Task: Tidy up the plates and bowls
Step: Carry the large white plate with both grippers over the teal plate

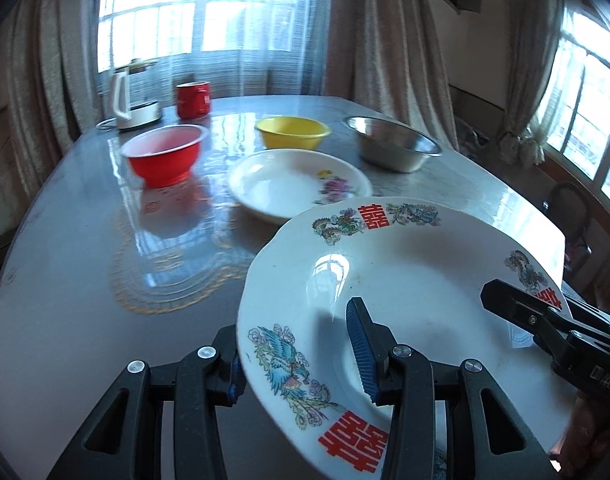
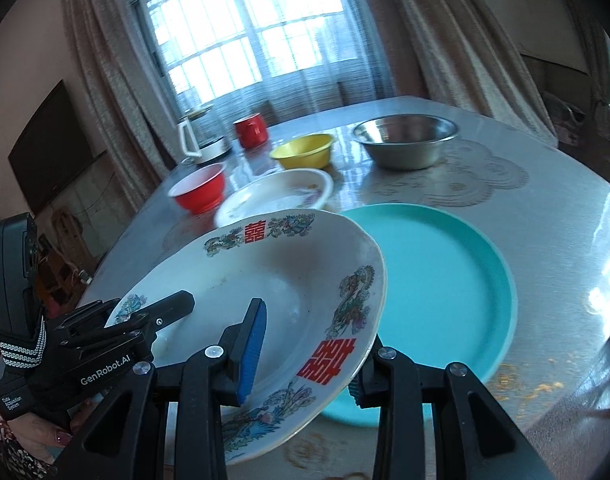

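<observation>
From your left wrist, the left gripper (image 1: 301, 354) has its jaws closed over the near left rim of the phoenix-and-dragon plate (image 1: 401, 280), one blue ribbed pad above and the other finger below. The right gripper (image 1: 517, 308) pinches the opposite rim, so you carry the wide, shallow dish by both sides, probably because glazed ceramic this broad would tip in one narrow grip. It hangs tilted above the table (image 1: 65, 280), clear of the glossy top. Beyond it rest a white floral plate (image 1: 281, 184), a red plastic bowl (image 1: 165, 156), a yellow bowl (image 1: 293, 132) and a steel bowl (image 1: 393, 144), well apart in a loose row, with a red mug (image 1: 193, 99) and an electric kettle (image 1: 133, 100) at the far edge

From your right wrist, the right gripper (image 2: 305, 352) holds the plate's near right rim (image 2: 265, 280) the same way, and the left gripper (image 2: 161, 312) clamps the far side. Just beside it, partly under its edge, lies a matte teal plate (image 2: 445, 280), flat and wider; it looks a likely base for stacking, so you would want to level the dish before lowering it
</observation>
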Demonstrator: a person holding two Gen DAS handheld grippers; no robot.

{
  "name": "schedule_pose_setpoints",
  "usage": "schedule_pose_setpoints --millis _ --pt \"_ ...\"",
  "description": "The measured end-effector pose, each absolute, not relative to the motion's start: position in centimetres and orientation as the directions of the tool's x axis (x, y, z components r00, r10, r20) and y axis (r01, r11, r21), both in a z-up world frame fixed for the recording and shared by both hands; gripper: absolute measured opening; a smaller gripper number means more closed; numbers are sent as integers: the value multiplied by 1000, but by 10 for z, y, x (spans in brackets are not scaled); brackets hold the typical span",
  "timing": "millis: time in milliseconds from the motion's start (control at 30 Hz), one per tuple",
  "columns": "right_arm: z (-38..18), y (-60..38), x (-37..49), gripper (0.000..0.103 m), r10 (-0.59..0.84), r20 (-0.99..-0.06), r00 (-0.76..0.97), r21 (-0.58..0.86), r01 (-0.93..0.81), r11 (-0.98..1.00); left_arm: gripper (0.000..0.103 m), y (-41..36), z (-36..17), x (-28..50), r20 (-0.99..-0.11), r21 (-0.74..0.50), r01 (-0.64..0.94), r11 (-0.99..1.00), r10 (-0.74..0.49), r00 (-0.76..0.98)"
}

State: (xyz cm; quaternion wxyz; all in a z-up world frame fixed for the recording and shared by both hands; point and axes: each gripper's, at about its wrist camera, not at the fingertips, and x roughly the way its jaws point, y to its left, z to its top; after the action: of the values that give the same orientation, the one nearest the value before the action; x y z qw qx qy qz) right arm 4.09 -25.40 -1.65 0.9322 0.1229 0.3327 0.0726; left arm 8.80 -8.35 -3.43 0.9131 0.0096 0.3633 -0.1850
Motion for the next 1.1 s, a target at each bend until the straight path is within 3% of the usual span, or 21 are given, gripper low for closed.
schedule_pose_setpoints --millis 400,1100 --pt "-23 -311 41 36 135 -609 782 293 64 954 45 -152 -34 104 -687 -89 426 900 -365 628" --pt "-42 -337 57 36 48 -620 783 232 125 965 45 -186 -45 122 -718 -17 373 928 -271 641"
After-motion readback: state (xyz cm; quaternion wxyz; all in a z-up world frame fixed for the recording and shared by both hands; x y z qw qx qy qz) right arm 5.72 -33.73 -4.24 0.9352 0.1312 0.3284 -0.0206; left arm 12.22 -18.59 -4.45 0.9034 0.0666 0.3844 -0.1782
